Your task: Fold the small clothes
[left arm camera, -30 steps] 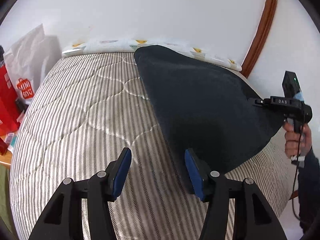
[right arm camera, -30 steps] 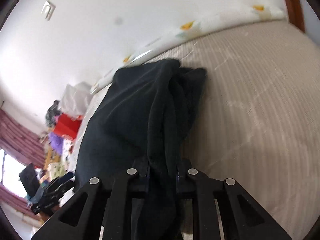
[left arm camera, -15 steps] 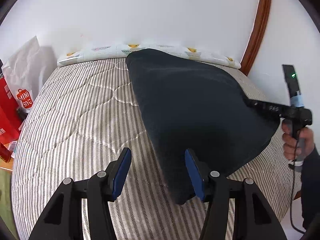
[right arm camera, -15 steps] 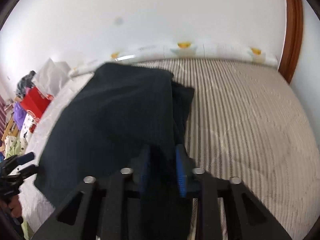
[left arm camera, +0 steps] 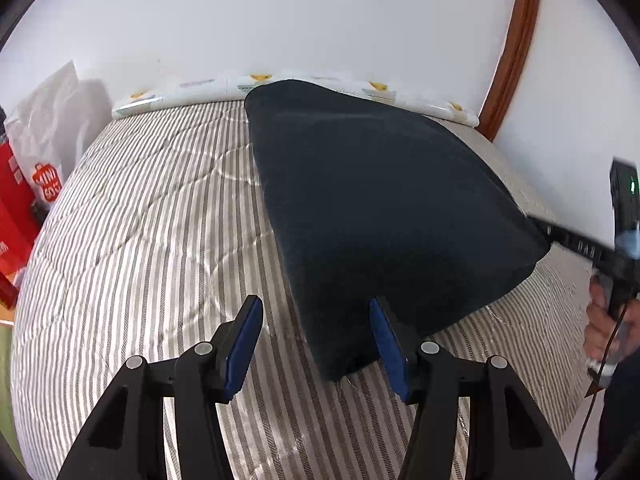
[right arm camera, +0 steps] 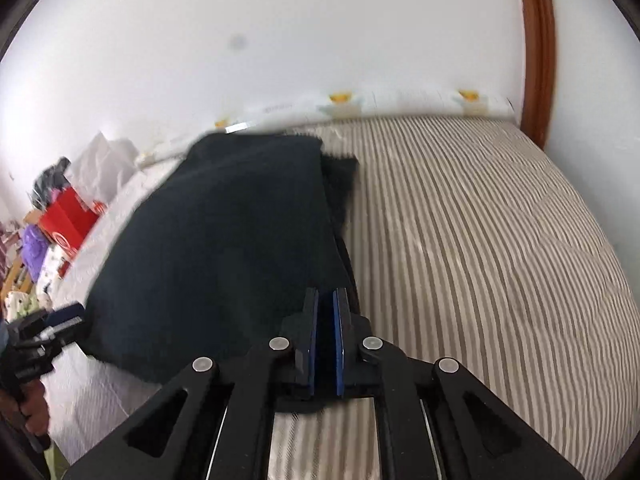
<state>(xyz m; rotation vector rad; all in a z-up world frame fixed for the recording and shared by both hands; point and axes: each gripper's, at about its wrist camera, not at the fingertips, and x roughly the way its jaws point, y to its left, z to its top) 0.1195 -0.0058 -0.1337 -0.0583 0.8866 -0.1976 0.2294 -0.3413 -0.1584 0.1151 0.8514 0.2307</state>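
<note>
Left tool (left arm camera: 316, 344): blue pads spread, near corner of the dark navy knit garment (left arm camera: 384, 208) between them, not pinched. Right tool (right arm camera: 325, 340): pads pressed together on the garment's right edge, a thin layer between them. Garment lies on the grey-striped quilted bed (left arm camera: 152, 232), reaching toward the patterned pillow (left arm camera: 192, 86) at the wall. Judgement: close left on its corner first, then carry both corners over together, edges aligned.

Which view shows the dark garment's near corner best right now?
Left wrist: the dark garment lies sharp on the striped quilt, its near corner between the open left gripper fingers. Right wrist shows it blurred, its edge behind the shut right gripper.
</note>
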